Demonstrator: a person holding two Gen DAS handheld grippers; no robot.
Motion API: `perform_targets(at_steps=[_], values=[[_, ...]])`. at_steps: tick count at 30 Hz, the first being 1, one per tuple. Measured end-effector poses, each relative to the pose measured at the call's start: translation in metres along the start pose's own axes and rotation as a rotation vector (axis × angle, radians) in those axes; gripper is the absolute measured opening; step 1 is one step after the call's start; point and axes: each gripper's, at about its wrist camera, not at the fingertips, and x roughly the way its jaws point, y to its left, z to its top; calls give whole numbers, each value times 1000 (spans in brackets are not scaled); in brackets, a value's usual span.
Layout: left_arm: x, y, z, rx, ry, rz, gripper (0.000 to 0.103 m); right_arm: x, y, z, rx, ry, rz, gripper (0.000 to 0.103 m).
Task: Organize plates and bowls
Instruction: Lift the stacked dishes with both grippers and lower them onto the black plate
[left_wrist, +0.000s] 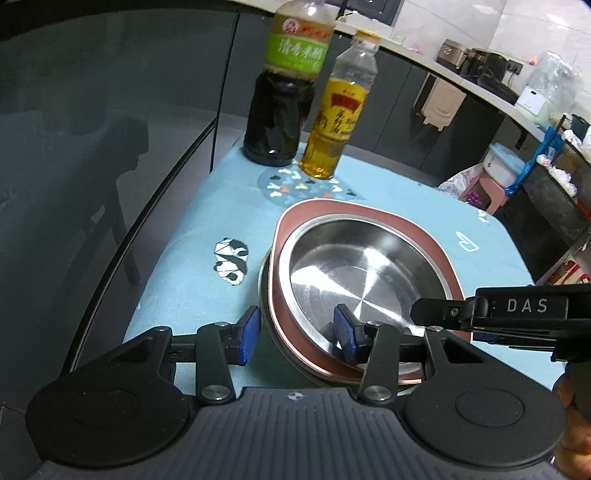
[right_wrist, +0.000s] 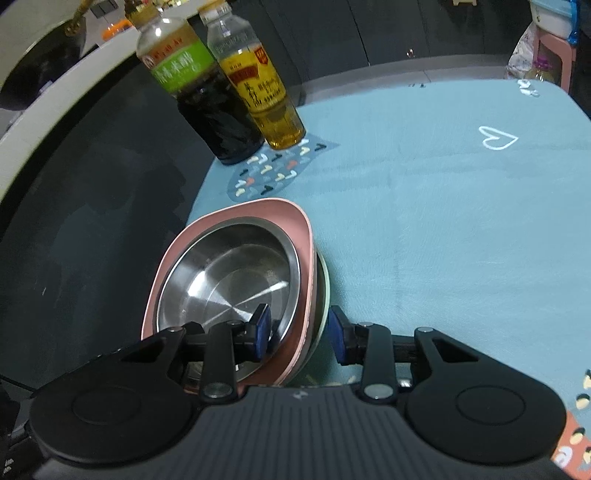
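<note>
Shiny steel bowl nested in rounded-square pink plate, both tools' ribbed blue pads straddling the stacked rims, not pressing.

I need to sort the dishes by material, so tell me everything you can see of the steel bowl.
The steel bowl is round, shallow and shiny, with a flat brushed bottom and a thin rolled rim. It looks empty. It sits nested in a pink dish, which rests on a pale green dish on the blue tablecloth. The left tongs and right tongs each straddle the stack's edge, one pad inside the bowl.
</note>
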Motion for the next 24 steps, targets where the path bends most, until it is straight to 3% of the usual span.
perform_targets(at_steps=[6,24], values=[[-15,-19,-5,39,-17,-18,41,-28,-4,-11,4,-52,0,33],[-46,-75,-54,153,36,-120,40,-92,-45,-66,104,-114,-65,33]])
